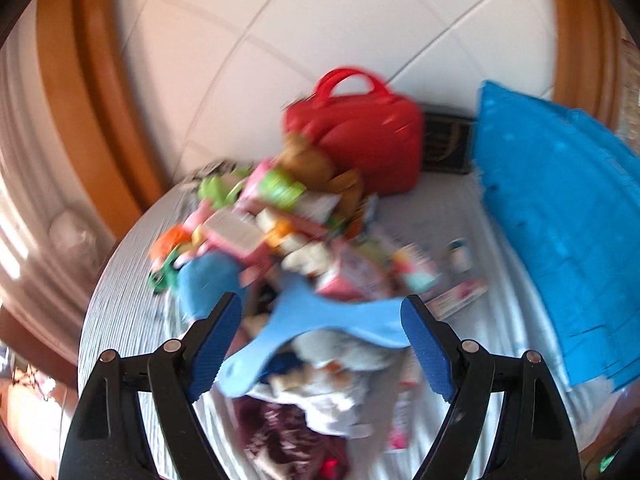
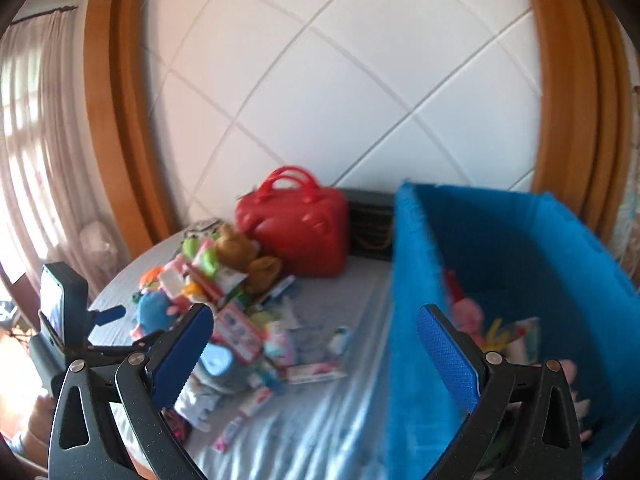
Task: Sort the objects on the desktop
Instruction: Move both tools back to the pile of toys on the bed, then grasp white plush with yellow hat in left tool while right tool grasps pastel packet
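A pile of toys and small packets (image 1: 280, 216) lies on the grey-clothed table (image 1: 120, 300); it also shows in the right wrist view (image 2: 224, 300). My left gripper (image 1: 320, 344) is open, its jaws wide apart over a light blue curved item (image 1: 320, 320) at the near edge of the pile; whether a finger touches it I cannot tell. My right gripper (image 2: 316, 356) is open and empty, held above the table by the left wall of the blue bin (image 2: 520, 280). The bin holds several soft toys (image 2: 472, 316). The left gripper's body (image 2: 64, 312) shows at the left of the right wrist view.
A red handbag (image 2: 296, 232) stands at the back of the table, a dark box (image 2: 372, 232) beside it. A brown teddy bear (image 2: 240, 256) sits in front of the bag. Loose packets (image 2: 316, 372) lie between pile and bin. A white padded wall is behind.
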A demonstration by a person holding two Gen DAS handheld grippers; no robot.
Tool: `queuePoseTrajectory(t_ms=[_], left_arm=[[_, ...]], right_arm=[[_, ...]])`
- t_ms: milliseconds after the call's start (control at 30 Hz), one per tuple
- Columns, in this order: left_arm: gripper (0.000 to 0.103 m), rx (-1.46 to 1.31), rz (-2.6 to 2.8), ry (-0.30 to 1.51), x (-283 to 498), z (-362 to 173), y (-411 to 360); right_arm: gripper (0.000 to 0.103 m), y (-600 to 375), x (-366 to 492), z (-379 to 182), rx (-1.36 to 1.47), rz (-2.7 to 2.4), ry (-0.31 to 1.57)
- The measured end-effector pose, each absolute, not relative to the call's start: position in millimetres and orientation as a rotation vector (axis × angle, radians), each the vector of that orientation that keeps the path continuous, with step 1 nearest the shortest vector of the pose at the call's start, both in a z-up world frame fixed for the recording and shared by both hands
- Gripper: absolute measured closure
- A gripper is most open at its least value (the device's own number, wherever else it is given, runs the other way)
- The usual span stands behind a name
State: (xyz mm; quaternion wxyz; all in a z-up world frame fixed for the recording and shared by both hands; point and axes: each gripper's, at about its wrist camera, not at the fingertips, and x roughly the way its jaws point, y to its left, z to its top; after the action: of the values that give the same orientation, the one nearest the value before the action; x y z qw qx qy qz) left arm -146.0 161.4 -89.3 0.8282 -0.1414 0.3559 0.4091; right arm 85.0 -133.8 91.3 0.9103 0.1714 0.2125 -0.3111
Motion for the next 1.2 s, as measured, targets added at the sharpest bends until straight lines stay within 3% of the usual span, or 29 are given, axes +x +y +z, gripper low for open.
queuePoseTrajectory(t_ms=[433,867,1033,1200], left_arm=[[0.021,-0.457,0.941,0.852,-181,-165,256],[0.021,-0.483,0.895,0.879,-84,-185,319],[0.01,-0.355,0.963,0.906,-62,-194,316],[0.018,-0.479,0.94,0.895,-82,-193,311]], right_arm=[[0.0,-178,189,-27,0.508,-0.716,0.69],[0.0,-231,241,-96,0.604,-0.671,0.825],[0.0,-240,263,-126,0.63,-0.614,0.884],[0.0,-240,283,-148,0.669,-0.551,0.923]])
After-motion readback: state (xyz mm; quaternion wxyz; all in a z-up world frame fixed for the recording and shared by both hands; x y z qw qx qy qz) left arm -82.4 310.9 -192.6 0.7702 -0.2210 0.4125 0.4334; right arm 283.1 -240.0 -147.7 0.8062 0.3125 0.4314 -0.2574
